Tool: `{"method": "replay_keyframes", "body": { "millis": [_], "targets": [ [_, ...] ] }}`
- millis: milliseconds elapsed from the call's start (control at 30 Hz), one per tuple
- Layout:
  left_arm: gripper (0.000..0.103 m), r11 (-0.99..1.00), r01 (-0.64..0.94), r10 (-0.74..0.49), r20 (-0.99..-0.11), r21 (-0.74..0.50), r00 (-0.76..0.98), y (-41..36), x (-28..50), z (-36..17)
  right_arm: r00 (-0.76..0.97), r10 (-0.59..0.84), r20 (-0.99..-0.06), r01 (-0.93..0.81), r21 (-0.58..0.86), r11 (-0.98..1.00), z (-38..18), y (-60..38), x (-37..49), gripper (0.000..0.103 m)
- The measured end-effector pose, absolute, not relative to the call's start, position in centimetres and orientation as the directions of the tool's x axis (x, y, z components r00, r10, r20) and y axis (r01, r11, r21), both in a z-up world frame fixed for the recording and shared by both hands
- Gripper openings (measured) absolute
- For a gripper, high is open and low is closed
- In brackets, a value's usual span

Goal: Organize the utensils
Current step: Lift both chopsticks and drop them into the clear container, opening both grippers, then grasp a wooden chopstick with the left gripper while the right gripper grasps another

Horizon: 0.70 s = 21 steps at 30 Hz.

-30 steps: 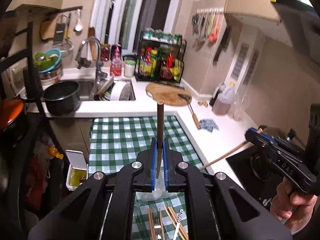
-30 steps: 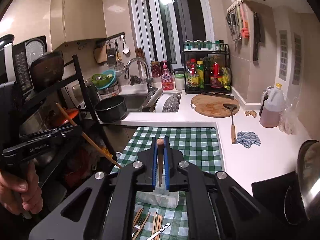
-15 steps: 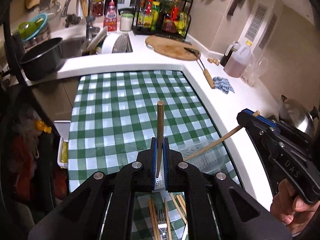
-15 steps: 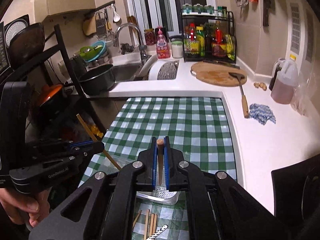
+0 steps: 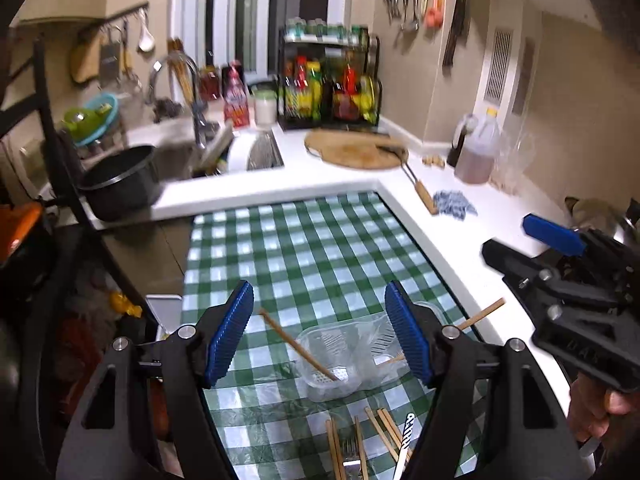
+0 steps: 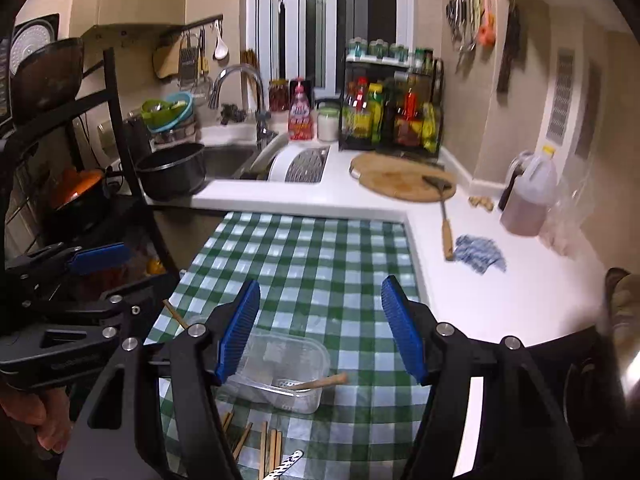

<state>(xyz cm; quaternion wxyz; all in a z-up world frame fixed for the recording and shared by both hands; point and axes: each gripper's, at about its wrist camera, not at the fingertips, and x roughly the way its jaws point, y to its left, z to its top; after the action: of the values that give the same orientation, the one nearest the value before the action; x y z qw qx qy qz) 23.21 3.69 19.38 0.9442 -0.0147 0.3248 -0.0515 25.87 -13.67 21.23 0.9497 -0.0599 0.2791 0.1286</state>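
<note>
A clear plastic container (image 5: 352,354) (image 6: 280,368) sits on the green checked tablecloth (image 5: 304,256) (image 6: 320,256). Two wooden chopsticks lean in it: one (image 5: 298,346) slants to the left, one (image 5: 480,316) (image 6: 318,383) to the right. My left gripper (image 5: 320,336) is open and empty just above the container. My right gripper (image 6: 320,332) is open and empty above the container too; it also shows at the right of the left wrist view (image 5: 568,276). More chopsticks (image 5: 360,444) (image 6: 268,448), a fork (image 5: 350,450) and a patterned handle (image 5: 404,440) lie near the front edge.
A white counter (image 6: 500,288) borders the cloth at back and right, with a round wooden board (image 6: 400,176), a spatula (image 6: 445,220), a blue cloth (image 6: 480,256) and a jug (image 6: 528,196). A black pot (image 6: 172,170) and sink (image 6: 228,156) stand back left.
Both grippers held a chopstick shut between their fingers; both have opened and the chopsticks now lean in the clear container. Both views have tilted back up.
</note>
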Motion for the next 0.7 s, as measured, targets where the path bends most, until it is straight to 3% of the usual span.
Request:
{"method": "replay_keyframes", "body": {
  "millis": [300,400,533,700],
  "targets": [
    [0.066,0.997,0.045,-0.073,-0.484,-0.071,0.872,4.3,13.6,19.0,0.917,0.205,-0.341,-0.248,-0.087,0.965,23.9,-15.9,15.7,0.061],
    [0.058,0.998,0.032,-0.053,-0.461,-0.054,0.886,4.2,10.5,17.3,0.933,0.201,-0.299,-0.233,-0.075,0.970,22.6,-16.8,12.1,0.056],
    [0.054,0.996,0.002,-0.044,-0.465,-0.090,0.884,4.7,7.5,14.1,0.929,0.209,-0.305,-0.228,-0.027,0.973,19.8,-18.2,8.6,0.045],
    [0.040,0.990,-0.008,-0.062,-0.491,-0.138,0.869,5.1,4.4,9.8,0.887,0.239,-0.395,-0.243,0.041,0.969,15.2,-19.1,6.3,0.024]
  ]
}}
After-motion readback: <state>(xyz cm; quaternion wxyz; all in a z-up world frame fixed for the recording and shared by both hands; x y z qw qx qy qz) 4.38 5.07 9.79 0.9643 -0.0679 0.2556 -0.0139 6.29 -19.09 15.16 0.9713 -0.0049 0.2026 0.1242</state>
